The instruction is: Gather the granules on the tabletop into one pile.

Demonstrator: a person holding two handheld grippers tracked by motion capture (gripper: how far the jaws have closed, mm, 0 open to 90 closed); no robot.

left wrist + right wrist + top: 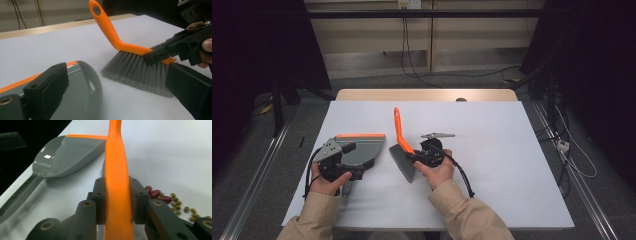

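Grey dustpan (pixel 62 157) empty, left gripper (pixel 343 159) gripping it; right gripper (pixel 117 197) clamping brush (pixel 116 180); beans (pixel 172 200) on table (pixel 512 150)

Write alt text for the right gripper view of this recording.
The right gripper clamps the orange plastic brush handle between its black jaws. A grey plastic dustpan with an orange lip lies on the white table to the left; red and green beans sit at the right.

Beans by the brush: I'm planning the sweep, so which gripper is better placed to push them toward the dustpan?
Right. The right gripper is shut on the brush, beside the beans. The left gripper is at the dustpan.
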